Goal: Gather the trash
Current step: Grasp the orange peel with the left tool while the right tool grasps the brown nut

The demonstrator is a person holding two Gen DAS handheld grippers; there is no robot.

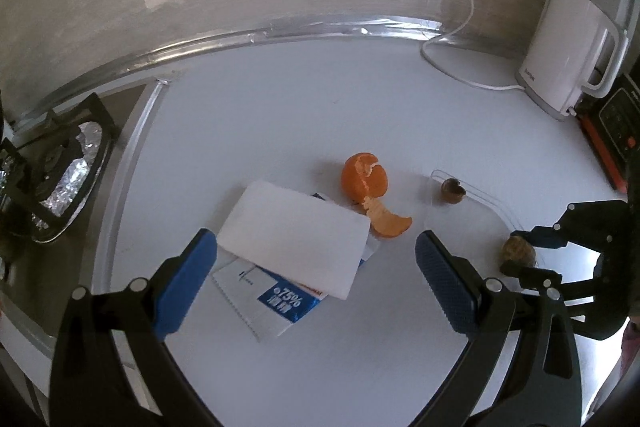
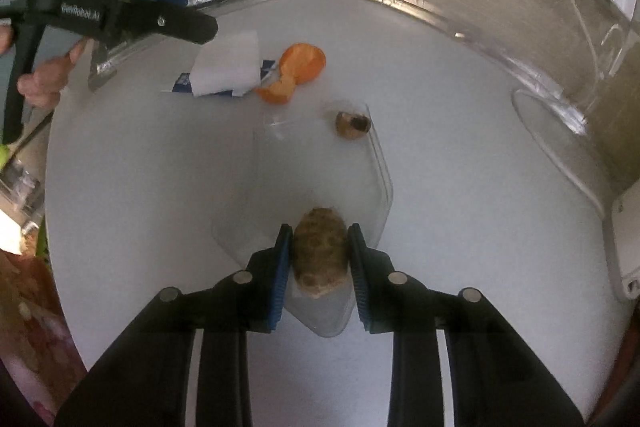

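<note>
Right gripper (image 2: 319,259) clamped on a walnut shell (image 2: 320,253); left gripper (image 1: 316,267) spread wide, holding nothing.

The gripped shell sits over a clear plastic tray (image 2: 380,163) on the white counter (image 1: 280,115), a second shell half (image 2: 353,123) at the tray's far end. Under the left gripper lie a white tissue (image 1: 296,235) over a blue wipe sachet (image 1: 276,303), with tangerine peel (image 1: 364,179) just beside them (kettle (image 1: 568,51) well apart).

In your left wrist view, the napkin (image 1: 294,235) lies on the wipe packet (image 1: 276,301) at centre. The orange peel (image 1: 366,183) sits just to its upper right, the walnut shell (image 1: 452,190) further right, and the kettle (image 1: 568,55) stands at the upper right on the counter (image 1: 280,115).
</note>
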